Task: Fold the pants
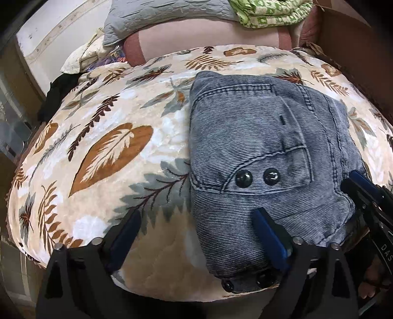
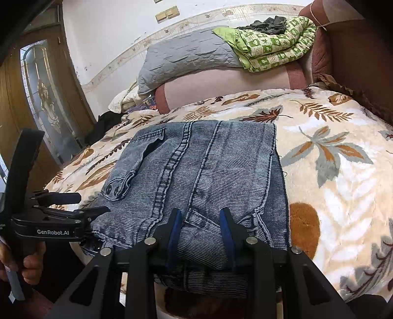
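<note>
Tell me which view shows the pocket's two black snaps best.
The left wrist view: both pocket snaps face the camera, centered on the folded pants. The right wrist view shows them only edge-on and small, at the pants' left edge.

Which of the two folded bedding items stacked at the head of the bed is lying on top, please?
The green patterned quilt; it overlaps the grey quilted one beneath it.

The folded pants point(image 1: 265, 157), blue-grey denim, lie on a leaf-patterned blanket point(image 1: 103, 147) with a buttoned pocket facing up. The left gripper point(image 1: 196, 235) stands wide open at the near edge: one blue-padded finger rests over the blanket, the other over the denim. The right gripper point(image 1: 363, 189) reaches in at the pants' right edge. A grey quilt point(image 1: 157, 19) and green bedding point(image 1: 270, 12) lie behind.
</note>
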`<state>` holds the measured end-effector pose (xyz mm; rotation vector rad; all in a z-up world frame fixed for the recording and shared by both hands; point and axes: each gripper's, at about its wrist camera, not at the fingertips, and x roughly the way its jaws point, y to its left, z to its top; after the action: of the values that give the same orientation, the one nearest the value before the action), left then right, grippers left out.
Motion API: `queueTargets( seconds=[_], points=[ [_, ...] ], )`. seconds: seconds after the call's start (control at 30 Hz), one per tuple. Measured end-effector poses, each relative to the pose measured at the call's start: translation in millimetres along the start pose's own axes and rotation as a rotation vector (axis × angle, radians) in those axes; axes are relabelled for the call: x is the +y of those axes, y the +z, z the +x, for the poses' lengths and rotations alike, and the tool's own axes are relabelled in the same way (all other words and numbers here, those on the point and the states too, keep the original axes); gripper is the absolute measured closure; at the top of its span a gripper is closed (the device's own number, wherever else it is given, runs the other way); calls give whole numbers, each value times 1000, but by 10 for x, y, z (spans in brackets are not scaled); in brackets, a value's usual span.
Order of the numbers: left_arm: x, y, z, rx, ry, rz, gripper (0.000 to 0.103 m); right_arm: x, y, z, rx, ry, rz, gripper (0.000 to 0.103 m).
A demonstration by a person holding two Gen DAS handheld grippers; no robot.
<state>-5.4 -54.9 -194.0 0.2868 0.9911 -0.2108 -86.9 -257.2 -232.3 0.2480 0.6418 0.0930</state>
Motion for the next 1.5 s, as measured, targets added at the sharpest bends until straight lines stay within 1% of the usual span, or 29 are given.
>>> queueTargets(
  seconds=[0.1, 0.23, 0.37, 0.5, 0.6, 0.73, 0.87, 1.03, 1.27, 1.4, 1.5],
  points=[
    [30, -10, 23, 5, -11, -22, 8, 8, -3, 1, 0, -5, -5, 66],
    [18, -25, 31, -4, -4, -17, 6, 18, -4, 1, 2, -9, -7, 66],
    [55, -37, 59, -1, -8, -40, 3, 47, 8, 13, 10, -25, -15, 66],
    [74, -49, 84, 1, -14, -50, 2, 71, 25, 30, 22, -40, -11, 66],
    [72, -48, 102, 2, -12, -45, 0, 83, 37, 49, 31, -64, 7, 66],
    [64, -52, 125, 3, -13, -35, 0, 158, 49, 78, 43, -121, -9, 66],
    [42, -61, 128, -13, -4, -18, 0, 182, 40, 91, 46, -142, -27, 66],
    [21, -92, 126, -43, 5, -2, 0, 218, 3, 92, 29, -163, -61, 66],
    [69, -47, 130, -2, -21, -19, 0, 273, -18, 97, 28, -182, -83, 66],
    [127, 8, 47, 23, -29, -39, 0, 276, 39, 113, 61, -191, -93, 66],
    [167, 37, -85, 2, -4, -39, 0, 273, 120, 120, 109, -186, -88, 66]
  ],
)
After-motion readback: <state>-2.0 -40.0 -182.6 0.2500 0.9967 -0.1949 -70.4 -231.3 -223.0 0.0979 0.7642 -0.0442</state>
